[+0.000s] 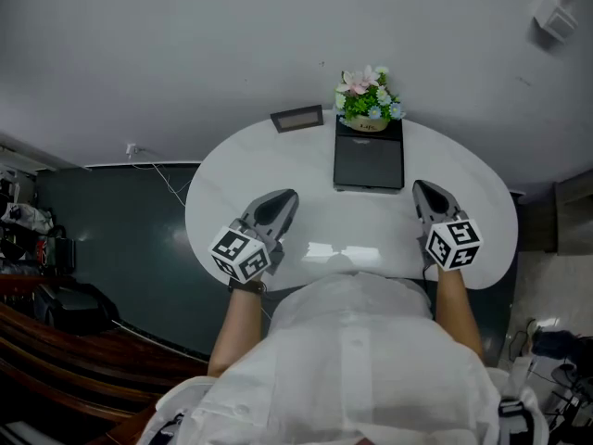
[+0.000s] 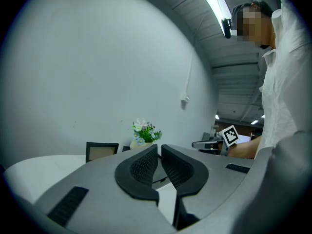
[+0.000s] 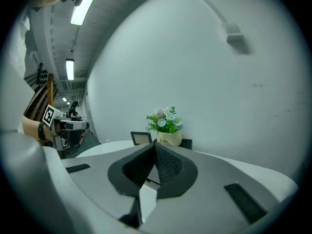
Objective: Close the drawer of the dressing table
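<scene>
Now my left tongs [image 1: 281, 202] hang a crack open over the table [image 1: 232, 170]. My right tongs [image 1: 424, 191] are shut, both empty

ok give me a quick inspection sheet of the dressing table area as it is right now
surface: white rounded dressing table top, glossy, mostly bare
job's things: drawer not visible in any view; open or closed cannot be told
clutter: flower pot at the back, black rectangular box on the near side of it, small picture frame at the back edge
grippers: left gripper jaws a narrow slit apart, nothing between; right gripper jaws together, empty; both above the top
cables: thin white cable running from the wall toward the table
surroundings: plain grey wall, white wall box, dark floor
</scene>
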